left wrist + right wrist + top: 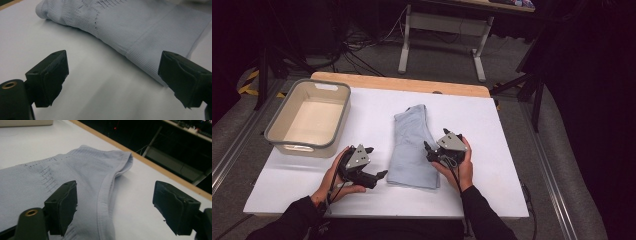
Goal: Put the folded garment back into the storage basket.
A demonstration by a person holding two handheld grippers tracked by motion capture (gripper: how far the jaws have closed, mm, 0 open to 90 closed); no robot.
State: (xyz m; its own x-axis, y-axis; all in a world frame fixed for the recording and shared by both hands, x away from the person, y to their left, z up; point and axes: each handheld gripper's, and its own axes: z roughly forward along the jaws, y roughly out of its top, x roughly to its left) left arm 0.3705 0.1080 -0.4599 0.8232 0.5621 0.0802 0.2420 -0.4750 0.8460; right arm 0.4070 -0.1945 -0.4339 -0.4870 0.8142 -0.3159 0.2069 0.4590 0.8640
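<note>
A folded light blue knit garment (412,145) lies lengthwise in the middle of the white table (497,125). My left gripper (378,161) rests low at the garment's near left corner, jaws open and pointing at it. In the left gripper view the left gripper (113,56) has bare table between its pads, and the garment (140,27) lies just beyond, its ribbed hem near one jaw. My right gripper (435,138) is at the garment's right edge, open. In the right gripper view the right gripper (115,184) straddles the hem of the garment (75,165) without pressing on it.
A beige basket with a grey rim (343,115) stands empty at the table's far left; its wall (25,122) shows in the right gripper view. The table's wooden far edge (397,82) faces a dark floor with cables and a desk frame (442,25).
</note>
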